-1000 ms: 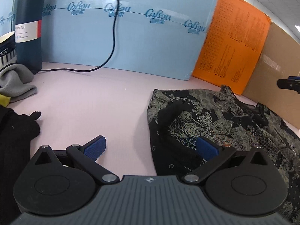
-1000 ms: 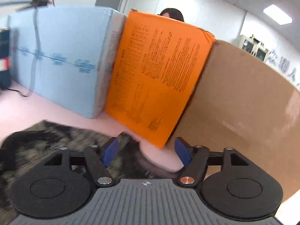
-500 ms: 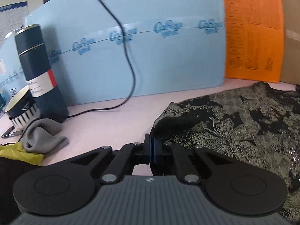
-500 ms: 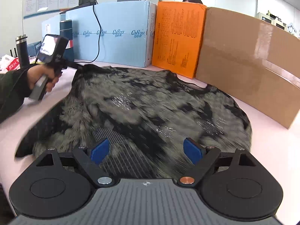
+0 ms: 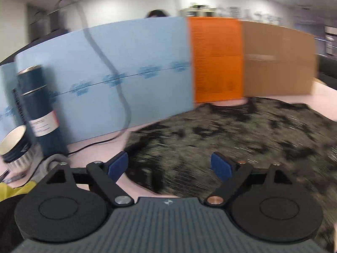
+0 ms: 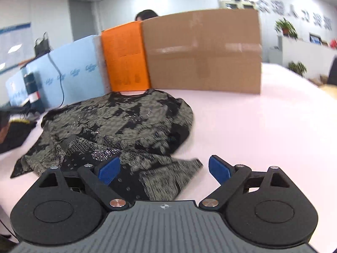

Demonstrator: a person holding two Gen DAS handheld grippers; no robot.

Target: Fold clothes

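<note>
A black top with a beige lace print (image 6: pixel 118 126) lies spread on the pink table (image 6: pixel 263 130), its neckline toward the boxes. My right gripper (image 6: pixel 164 169) hovers over the near hem; its jaws are opening, blue pads wide apart, cloth under them but not pinched. My left gripper (image 5: pixel 169 165) is over the top's (image 5: pixel 231 139) left edge in a blurred view. Its jaws are opening too, and nothing is pressed between the pads.
A blue box (image 5: pixel 105 88), an orange box (image 5: pixel 214 61) and a brown carton (image 6: pixel 202 50) wall the table's back. A dark flask (image 5: pixel 40 109), a paper cup (image 5: pixel 14 145) and grey (image 5: pixel 48 162) and yellow cloth (image 5: pixel 19 188) sit at the left. A black cable (image 5: pixel 109 67) hangs down.
The left gripper shut on the top's edge, then let go and opened. The right gripper swung from facing the boxes back to the near hem and opened wider.
</note>
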